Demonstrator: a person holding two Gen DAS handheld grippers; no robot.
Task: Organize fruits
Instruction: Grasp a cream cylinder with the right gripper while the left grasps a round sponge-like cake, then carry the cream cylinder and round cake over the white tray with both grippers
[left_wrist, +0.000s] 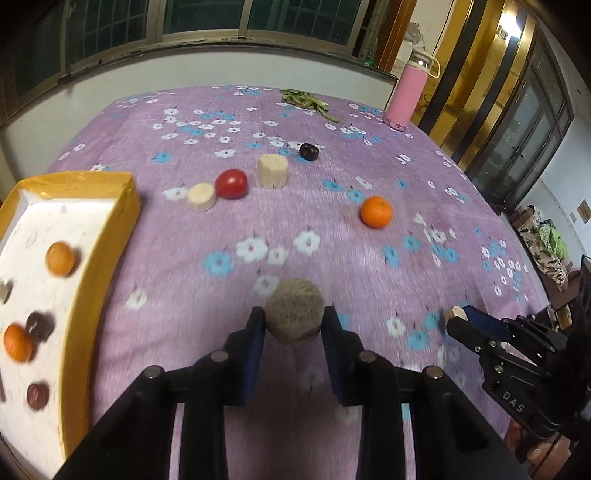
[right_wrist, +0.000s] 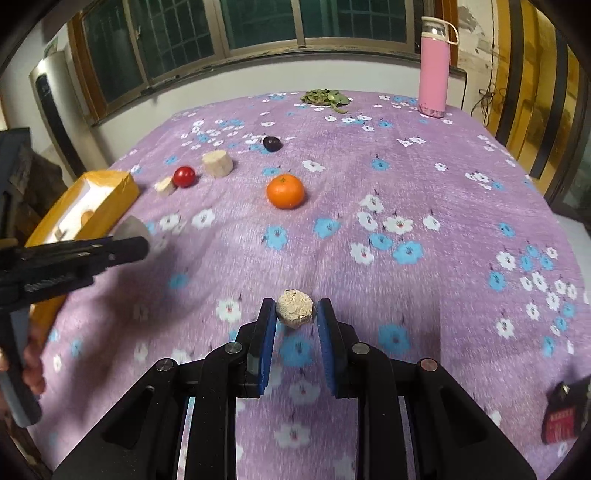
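My left gripper (left_wrist: 294, 319) is shut on a round fuzzy brown fruit (left_wrist: 294, 314), held above the purple flowered cloth (left_wrist: 332, 229). My right gripper (right_wrist: 295, 312) is shut on a small tan fruit chunk (right_wrist: 294, 308); in the left wrist view that gripper (left_wrist: 458, 321) shows at the right with the chunk at its tip. To the left stands a yellow box (left_wrist: 107, 236) with white lining, holding oranges and dark fruits. Loose on the cloth lie an orange (left_wrist: 376, 211), a red tomato (left_wrist: 231, 183), two pale cut pieces (left_wrist: 272, 170) (left_wrist: 201, 196) and a dark plum (left_wrist: 308, 151).
A pink bottle (left_wrist: 406, 96) stands at the far right corner, with a heap of green peelings (left_wrist: 304, 99) beside it. A person's hand (right_wrist: 33, 365) grips the left tool's handle. A dark red object (right_wrist: 563, 417) lies at the cloth's near right edge.
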